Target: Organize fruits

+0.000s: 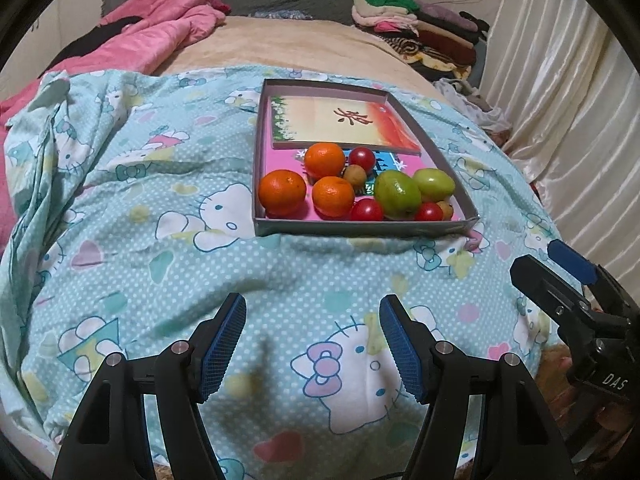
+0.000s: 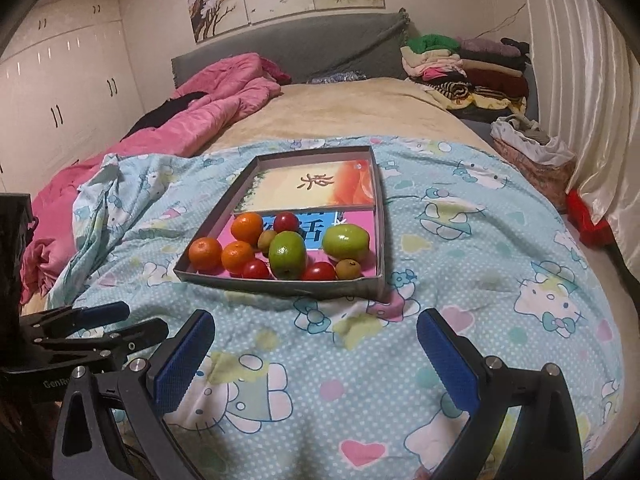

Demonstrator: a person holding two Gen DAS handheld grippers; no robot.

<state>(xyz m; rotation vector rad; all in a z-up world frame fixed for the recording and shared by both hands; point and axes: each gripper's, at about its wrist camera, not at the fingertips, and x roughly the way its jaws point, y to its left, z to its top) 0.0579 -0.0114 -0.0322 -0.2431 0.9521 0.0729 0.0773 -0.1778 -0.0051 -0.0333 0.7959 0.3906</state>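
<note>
A shallow grey box (image 1: 360,228) (image 2: 280,285) lies on a Hello Kitty sheet on the bed. Its near half holds three oranges (image 1: 282,193) (image 2: 205,255), three red cherry tomatoes (image 1: 367,210) (image 2: 319,271), two green fruits (image 1: 397,195) (image 2: 287,255) and small brown fruits (image 1: 354,175) (image 2: 348,269). Its far half holds a card with a character (image 1: 340,122) (image 2: 316,186). My left gripper (image 1: 313,340) is open and empty, short of the box. My right gripper (image 2: 316,356) is open and empty too, also short of the box. It shows at the right in the left wrist view (image 1: 560,280).
A pink quilt (image 1: 160,28) (image 2: 208,112) lies bunched at the far left of the bed. Folded clothes (image 1: 420,28) (image 2: 468,68) are stacked at the far right by the curtain (image 1: 560,80). A grey headboard (image 2: 320,48) is behind. White wardrobes (image 2: 60,92) stand left.
</note>
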